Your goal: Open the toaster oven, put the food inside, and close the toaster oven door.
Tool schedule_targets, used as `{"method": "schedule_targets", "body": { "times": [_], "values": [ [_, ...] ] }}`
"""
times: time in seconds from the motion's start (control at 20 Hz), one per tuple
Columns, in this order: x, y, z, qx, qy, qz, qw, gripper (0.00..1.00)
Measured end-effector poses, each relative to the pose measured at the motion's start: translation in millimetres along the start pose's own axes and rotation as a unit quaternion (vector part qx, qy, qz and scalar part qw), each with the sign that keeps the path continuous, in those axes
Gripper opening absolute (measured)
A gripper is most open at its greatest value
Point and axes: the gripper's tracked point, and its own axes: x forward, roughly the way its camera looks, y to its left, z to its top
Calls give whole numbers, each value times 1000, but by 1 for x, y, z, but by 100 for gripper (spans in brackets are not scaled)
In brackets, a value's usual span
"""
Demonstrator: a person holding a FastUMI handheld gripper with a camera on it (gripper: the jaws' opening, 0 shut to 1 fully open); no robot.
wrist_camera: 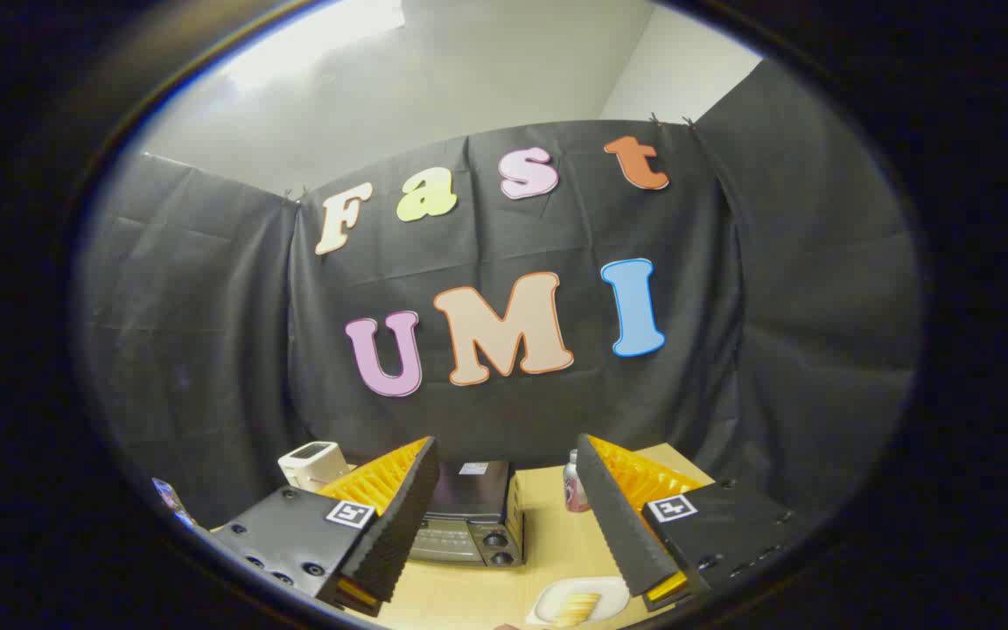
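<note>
Beyond the left finger (381,525), a small white appliance (311,464) sits at the back of the wooden bench (548,534); the toaster oven (472,516), door closed, stands just ahead between the fingers. The tongs (504,516) gape wide, gripping nothing. A small bottle (574,483) stands beside the right finger (613,516), and sliced food (576,607) lies on a white plate (548,604) nearer the tongs
</note>
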Motion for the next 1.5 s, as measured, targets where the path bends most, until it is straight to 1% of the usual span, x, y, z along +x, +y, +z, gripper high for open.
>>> {"method": "schedule_targets", "body": {
  "times": [0.15,0.4,0.8,1.05,1.35,1.5],
  "values": [
    [1,1,-6,4,10,0,1000,97],
    [2,6,-13,-9,26,-1,1000,97],
    [2,18,-10,-16,25,1,1000,97],
    [11,31,-18,-18,30,5,999,97],
    [23,57,-29,-10,29,24,999,97],
    [36,77,-38,2,24,40,999,97]
  ]
}}
